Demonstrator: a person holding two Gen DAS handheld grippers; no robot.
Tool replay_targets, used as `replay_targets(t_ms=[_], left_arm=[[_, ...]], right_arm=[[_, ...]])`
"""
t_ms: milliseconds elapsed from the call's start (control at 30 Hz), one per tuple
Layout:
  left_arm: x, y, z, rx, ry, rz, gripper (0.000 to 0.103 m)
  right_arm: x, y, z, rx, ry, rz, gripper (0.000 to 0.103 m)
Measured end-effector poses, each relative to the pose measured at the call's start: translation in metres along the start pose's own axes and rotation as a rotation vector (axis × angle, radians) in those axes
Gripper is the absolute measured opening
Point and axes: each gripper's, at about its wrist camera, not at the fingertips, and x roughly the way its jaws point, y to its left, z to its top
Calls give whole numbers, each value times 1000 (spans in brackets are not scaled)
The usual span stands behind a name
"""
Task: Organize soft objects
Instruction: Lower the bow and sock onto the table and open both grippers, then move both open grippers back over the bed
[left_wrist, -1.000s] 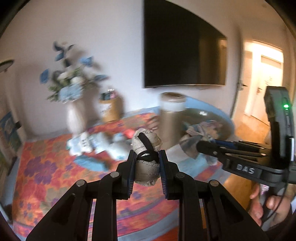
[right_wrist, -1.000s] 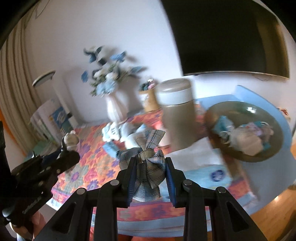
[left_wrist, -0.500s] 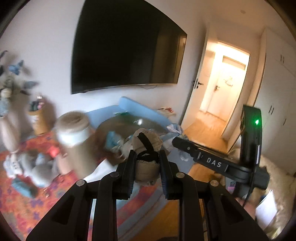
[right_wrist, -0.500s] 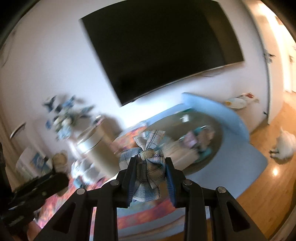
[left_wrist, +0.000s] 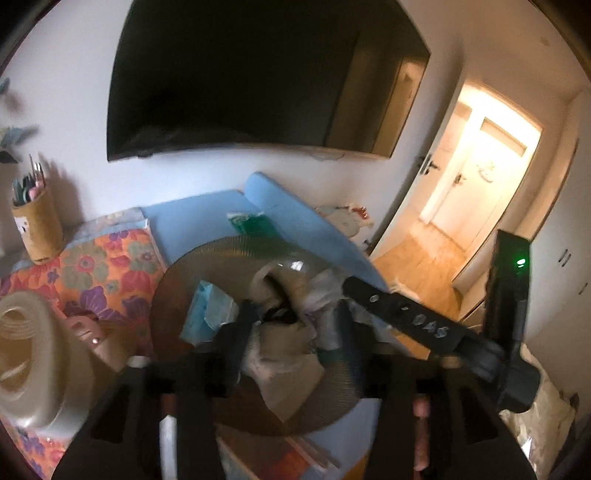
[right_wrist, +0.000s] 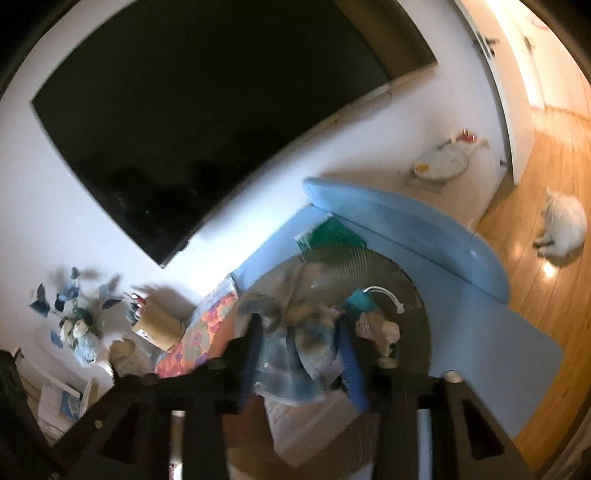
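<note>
My left gripper (left_wrist: 291, 332) hangs over a ribbed brownish glass bowl (left_wrist: 207, 258), its jaws opening. A beige soft bundle with a dark band (left_wrist: 280, 343) sits between the fingers, and the pads stand clear of it. My right gripper (right_wrist: 301, 350) is over the same bowl (right_wrist: 388, 266), jaws opening too. A blue plaid cloth bow (right_wrist: 310, 343), blurred, lies loose between its blue pads. The bowl also holds a light blue piece (left_wrist: 210, 310), a teal one (right_wrist: 360, 301) and a crumpled beige one (right_wrist: 380, 328). One of the right gripper's black fingers (left_wrist: 388, 306) crosses the left wrist view.
The bowl stands on a blue mat (left_wrist: 295, 221) beside a floral cloth (left_wrist: 103, 266). A beige canister (left_wrist: 29, 362) is at the near left, a pencil cup (left_wrist: 37, 229) behind it, a flower vase (right_wrist: 77, 321) further left. A black screen (left_wrist: 258, 74) hangs above. A white furry animal (right_wrist: 565, 225) is on the floor.
Both grippers swung right from over the floral cloth to over the bowl. Their jaws, earlier shut on the beige bundle and the plaid bow, have spread apart.
</note>
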Motion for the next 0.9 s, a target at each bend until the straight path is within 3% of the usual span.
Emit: replay_targets(t_ms=[100, 300, 367, 467, 533, 700, 800, 900], left_arm=[[3, 3, -5, -17, 16, -55, 73], [-25, -4, -19, 21, -1, -108, 73], [-40, -7, -26, 56, -12, -103, 73], [-65, -5, -40, 101, -8, -91, 78], [-85, 7, -50, 75, 6, -145, 79], [-143, 42, -70, 14, -40, -168, 79], [-176, 62, -81, 20, -83, -102, 82], [-204, 96, -91, 38, -107, 108, 94]], right_arm=[[-1, -14, 5, 33, -3, 4, 49], [-21, -24, -8, 34, 14, 16, 52], [-29, -21, -20, 20, 22, 21, 60], [-44, -10, -42, -19, 0, 39, 60], [-50, 0, -58, -60, -1, 44, 60], [-62, 27, -92, -197, 27, 44, 60], [-74, 52, -112, -314, 46, 94, 60], [-86, 88, -139, -521, 46, 103, 60]])
